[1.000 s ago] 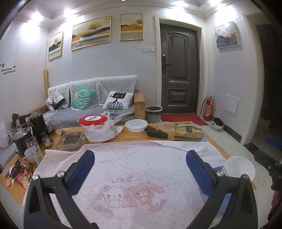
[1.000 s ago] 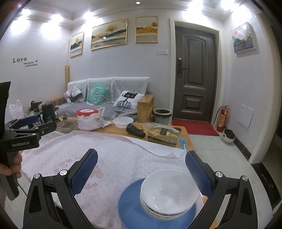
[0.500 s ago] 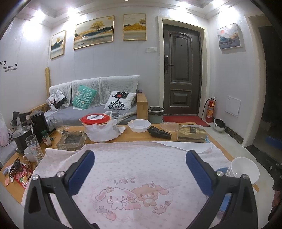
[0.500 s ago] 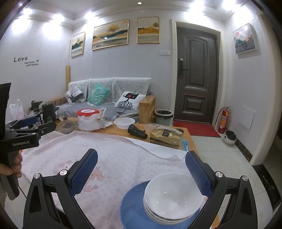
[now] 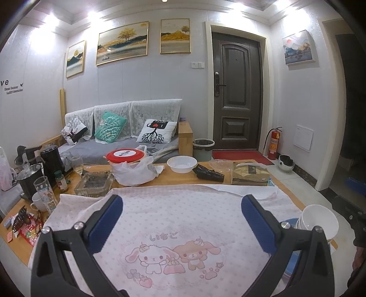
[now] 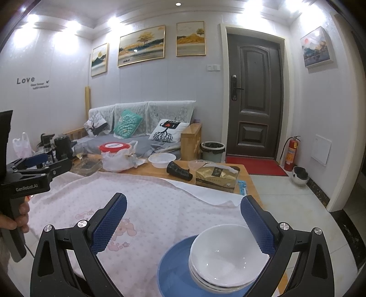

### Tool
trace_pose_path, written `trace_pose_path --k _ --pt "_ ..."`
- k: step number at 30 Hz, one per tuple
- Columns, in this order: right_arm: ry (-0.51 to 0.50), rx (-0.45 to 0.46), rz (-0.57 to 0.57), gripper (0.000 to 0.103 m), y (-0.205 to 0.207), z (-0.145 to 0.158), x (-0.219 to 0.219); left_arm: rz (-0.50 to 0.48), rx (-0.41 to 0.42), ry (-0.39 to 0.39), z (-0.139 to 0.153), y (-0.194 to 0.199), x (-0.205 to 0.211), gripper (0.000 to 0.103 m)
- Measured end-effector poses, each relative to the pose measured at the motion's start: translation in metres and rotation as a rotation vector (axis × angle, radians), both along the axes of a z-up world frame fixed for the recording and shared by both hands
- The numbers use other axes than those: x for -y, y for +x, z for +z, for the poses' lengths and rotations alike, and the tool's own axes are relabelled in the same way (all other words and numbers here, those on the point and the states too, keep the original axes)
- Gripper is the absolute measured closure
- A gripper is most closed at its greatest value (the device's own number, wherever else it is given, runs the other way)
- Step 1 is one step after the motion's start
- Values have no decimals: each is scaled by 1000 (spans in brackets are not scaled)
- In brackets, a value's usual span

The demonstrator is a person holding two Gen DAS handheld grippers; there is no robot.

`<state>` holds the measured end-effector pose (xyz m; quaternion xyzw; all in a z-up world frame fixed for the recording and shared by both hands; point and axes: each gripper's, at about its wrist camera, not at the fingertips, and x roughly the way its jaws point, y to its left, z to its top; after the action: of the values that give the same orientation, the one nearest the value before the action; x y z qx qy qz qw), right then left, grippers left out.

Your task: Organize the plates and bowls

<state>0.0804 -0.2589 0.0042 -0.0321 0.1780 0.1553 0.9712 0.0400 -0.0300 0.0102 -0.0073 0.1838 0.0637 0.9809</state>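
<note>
Both views are bright and sharp, lit by recessed ceiling spots [image 6: 178, 4] blooming into glare from ten to two o'clock. Fisheye bending curves the walls, and black vignette fills the corners. Shadows stay soft.

Glossy, prob. ceramic bowls [image 6: 225, 255]; matt cloth [image 6: 160, 205].

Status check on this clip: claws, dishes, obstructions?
Left claw open, empty. Right claw open above the stacked white bowls on the blue plate. Nothing blocking.

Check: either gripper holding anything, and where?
Nothing held. Left gripper and right gripper are both open; the bowls sit stacked on the plate.
</note>
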Motion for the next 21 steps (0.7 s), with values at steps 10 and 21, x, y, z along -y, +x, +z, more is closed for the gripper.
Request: trace_pose_path --k 10,21 --pt "-2 -9 3 4 2 -2 -4 -4 4 -2 1 -1 -1 0" --pt "20 -13 -4 4 4 -4 -8 -17 -6 -7 -1 -4 3 0"
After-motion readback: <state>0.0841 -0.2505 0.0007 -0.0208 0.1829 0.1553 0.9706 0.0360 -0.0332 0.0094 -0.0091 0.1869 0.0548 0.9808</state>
